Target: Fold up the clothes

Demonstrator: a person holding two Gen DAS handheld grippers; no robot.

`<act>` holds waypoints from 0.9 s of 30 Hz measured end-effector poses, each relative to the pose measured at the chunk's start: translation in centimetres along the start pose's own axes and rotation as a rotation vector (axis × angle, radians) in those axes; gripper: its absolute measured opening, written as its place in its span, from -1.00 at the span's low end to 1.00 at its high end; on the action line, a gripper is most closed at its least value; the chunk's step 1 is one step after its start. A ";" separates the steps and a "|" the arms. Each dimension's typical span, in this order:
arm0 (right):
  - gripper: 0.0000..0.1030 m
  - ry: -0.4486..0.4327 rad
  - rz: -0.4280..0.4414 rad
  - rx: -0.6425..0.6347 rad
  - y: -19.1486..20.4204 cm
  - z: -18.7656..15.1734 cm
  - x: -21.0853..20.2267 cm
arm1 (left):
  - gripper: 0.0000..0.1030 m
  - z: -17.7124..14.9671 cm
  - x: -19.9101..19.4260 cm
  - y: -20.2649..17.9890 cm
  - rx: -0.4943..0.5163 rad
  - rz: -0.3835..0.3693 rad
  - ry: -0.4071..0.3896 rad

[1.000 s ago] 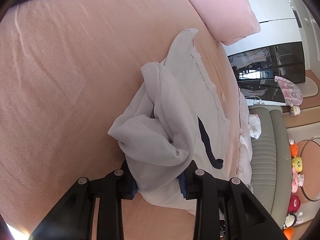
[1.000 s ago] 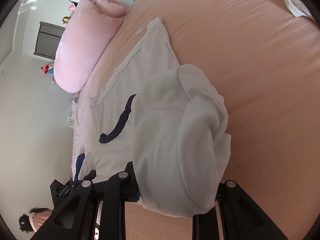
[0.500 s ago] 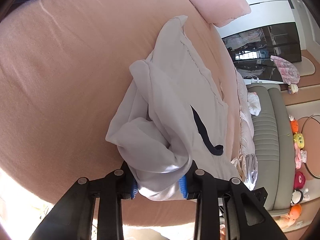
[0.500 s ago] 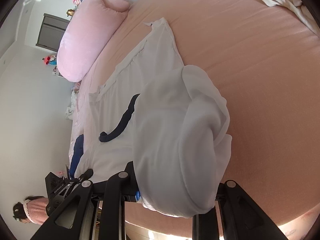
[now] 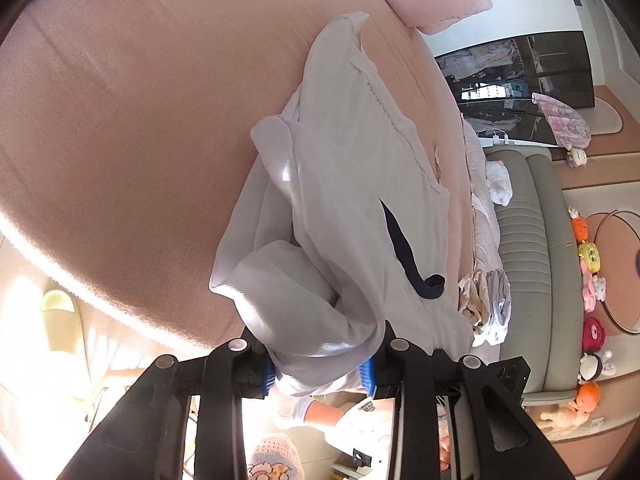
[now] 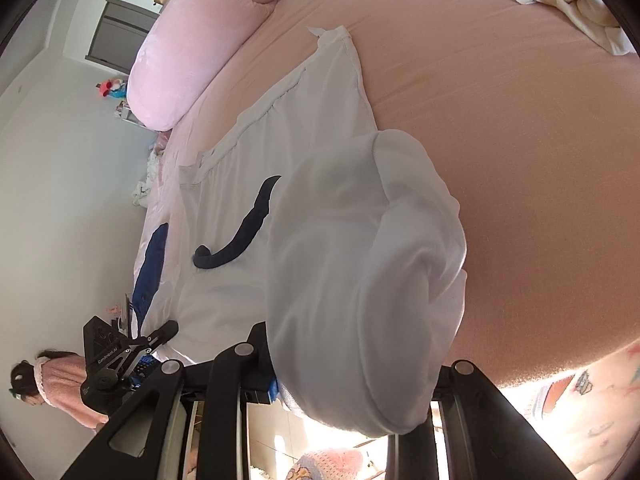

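A white garment [image 5: 360,184] with a dark navy ribbon [image 5: 408,256] lies stretched across the pink bed [image 5: 132,120], its far end reaching toward the pink pillow [image 6: 192,56]. The left gripper [image 5: 320,372] has its jaws pinching a bunched near corner of the garment at the bed's edge, cloth filling the gap between the blue pads. The right gripper [image 6: 352,392] pinches the other near corner, a thick fold billowing over its jaws. A cream cloth [image 6: 568,4] lies well apart at the bed's far corner.
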State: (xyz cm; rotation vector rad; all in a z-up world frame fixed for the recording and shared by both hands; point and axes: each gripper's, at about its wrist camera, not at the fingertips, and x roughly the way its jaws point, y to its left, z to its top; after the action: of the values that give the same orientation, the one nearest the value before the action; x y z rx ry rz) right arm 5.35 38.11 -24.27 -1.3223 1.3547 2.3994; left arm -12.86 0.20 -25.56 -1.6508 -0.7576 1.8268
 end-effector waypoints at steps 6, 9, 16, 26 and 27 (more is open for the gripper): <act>-0.50 -0.001 -0.011 -0.032 -0.2 -1.5 -0.8 | -0.44 -1.1 -0.6 -0.4 0.063 0.029 0.002; -0.41 -0.003 -0.031 -0.056 -0.2 -1.7 -0.9 | -0.27 -1.0 -0.2 -0.3 0.081 0.065 0.011; 0.06 0.001 -0.061 -0.069 0.1 -1.6 -0.5 | 0.22 -0.5 -0.2 -1.1 0.091 0.103 0.077; 0.37 0.006 -0.246 -0.152 1.4 -2.4 -2.0 | 0.35 -1.4 -3.8 -1.6 0.192 0.225 0.042; 0.40 -0.002 -0.271 -0.163 1.4 -2.5 -2.4 | 0.35 -1.3 -4.3 -1.4 0.180 0.214 0.039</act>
State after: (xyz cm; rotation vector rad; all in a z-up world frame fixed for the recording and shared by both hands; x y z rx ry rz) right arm 7.79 36.23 -22.24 -1.4358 0.9254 2.3621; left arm -11.12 -1.91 -21.71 -1.6957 -0.3983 1.9391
